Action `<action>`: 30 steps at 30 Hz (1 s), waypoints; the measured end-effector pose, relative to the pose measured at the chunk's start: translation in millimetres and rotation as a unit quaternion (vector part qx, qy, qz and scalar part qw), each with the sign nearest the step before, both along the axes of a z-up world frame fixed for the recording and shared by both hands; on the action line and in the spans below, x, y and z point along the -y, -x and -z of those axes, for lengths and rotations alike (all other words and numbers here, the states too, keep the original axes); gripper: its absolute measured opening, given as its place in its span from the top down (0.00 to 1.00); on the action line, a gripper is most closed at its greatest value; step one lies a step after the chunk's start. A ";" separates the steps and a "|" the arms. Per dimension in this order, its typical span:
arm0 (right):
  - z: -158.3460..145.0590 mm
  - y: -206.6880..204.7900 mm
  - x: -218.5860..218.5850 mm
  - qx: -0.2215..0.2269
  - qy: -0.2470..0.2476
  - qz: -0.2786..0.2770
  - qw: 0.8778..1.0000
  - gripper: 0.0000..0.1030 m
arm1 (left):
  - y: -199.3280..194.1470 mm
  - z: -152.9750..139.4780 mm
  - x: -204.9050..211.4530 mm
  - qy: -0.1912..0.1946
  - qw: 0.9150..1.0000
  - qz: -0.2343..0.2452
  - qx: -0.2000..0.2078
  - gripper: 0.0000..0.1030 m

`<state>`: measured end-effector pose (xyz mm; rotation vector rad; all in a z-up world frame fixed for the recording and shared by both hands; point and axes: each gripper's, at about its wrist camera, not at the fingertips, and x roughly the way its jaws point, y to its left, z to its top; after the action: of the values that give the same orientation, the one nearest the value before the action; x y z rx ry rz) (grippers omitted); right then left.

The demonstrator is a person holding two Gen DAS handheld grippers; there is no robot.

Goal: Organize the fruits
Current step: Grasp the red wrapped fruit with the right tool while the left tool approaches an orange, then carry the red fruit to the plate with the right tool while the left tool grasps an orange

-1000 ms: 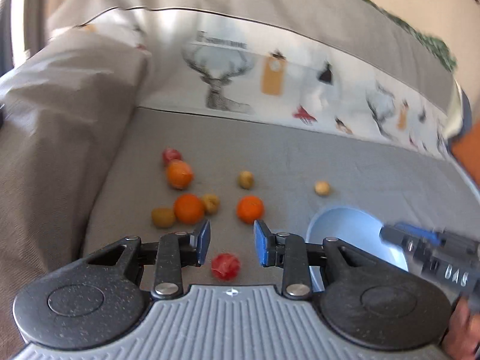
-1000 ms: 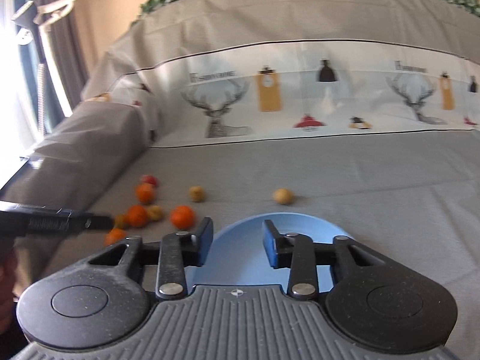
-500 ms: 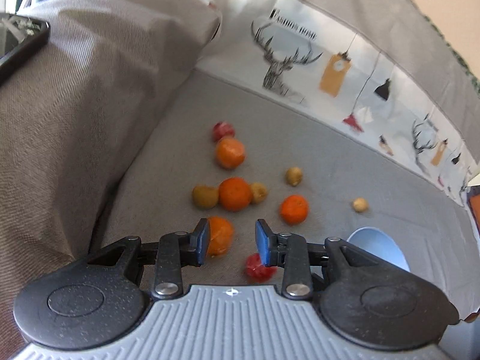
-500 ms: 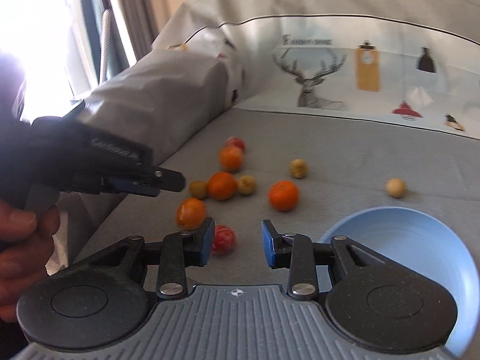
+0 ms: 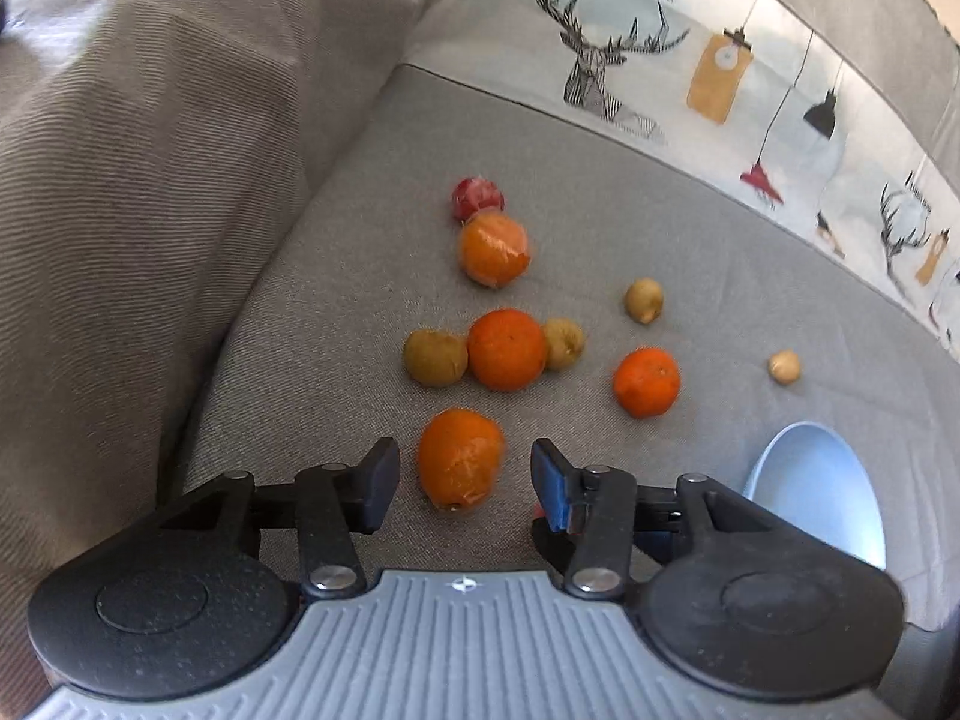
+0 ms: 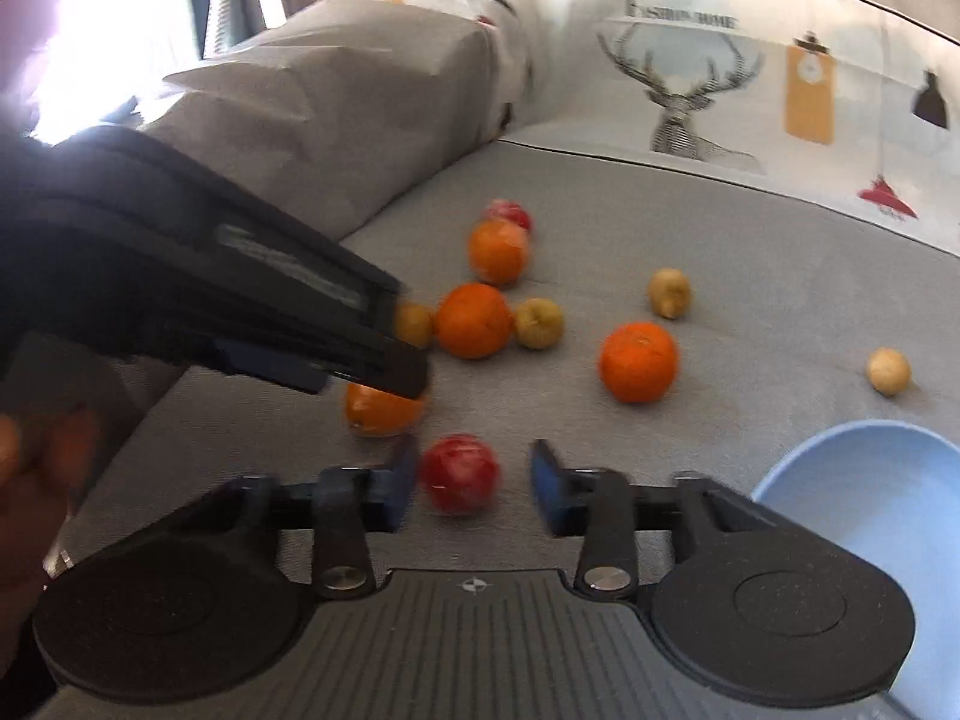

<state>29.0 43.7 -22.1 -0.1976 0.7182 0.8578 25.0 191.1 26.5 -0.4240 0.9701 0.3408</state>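
Several fruits lie on a grey sofa seat. My left gripper [image 5: 462, 474] is open, its jaws on either side of the nearest orange [image 5: 461, 459], not closed on it. My right gripper [image 6: 471, 480] is open, with a red fruit [image 6: 460, 473] between its fingertips, not gripped. The left gripper also shows in the right wrist view [image 6: 396, 354], above that orange [image 6: 384, 411]. A light blue bowl [image 5: 822, 498] sits at the right, also in the right wrist view [image 6: 888, 492]. More oranges [image 5: 507, 349] [image 5: 646, 381] [image 5: 493, 247], small yellow-green fruits [image 5: 435, 357] and a second red fruit [image 5: 477, 197] lie beyond.
A grey cushion [image 5: 150, 150] rises on the left. A printed backrest with deer and lamp drawings [image 5: 690, 72] runs along the back. Two small pale fruits [image 5: 644, 299] [image 5: 784, 366] lie apart toward the right.
Both grippers have moved left and forward toward the fruit. The left one now frames the nearest orange; the right one now frames the red fruit. The bowl has shifted to the right edge.
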 end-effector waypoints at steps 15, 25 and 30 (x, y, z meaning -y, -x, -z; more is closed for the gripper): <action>-43.8 13.0 53.6 0.026 -0.027 0.031 0.999 0.72 | 2.6 -8.4 22.5 -0.046 0.999 0.028 0.001 0.77; -86.1 -4.6 172.3 0.043 -0.092 0.133 0.986 0.72 | 16.2 -23.2 31.1 -0.037 0.997 0.045 0.044 0.82; -66.5 -4.9 205.8 0.020 -0.108 0.163 0.980 0.72 | 12.2 -7.6 8.5 0.035 0.999 0.026 0.006 0.46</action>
<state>33.9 -162.1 44.4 0.0969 0.5938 0.6098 12.8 182.6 34.0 -0.4630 0.9818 0.2583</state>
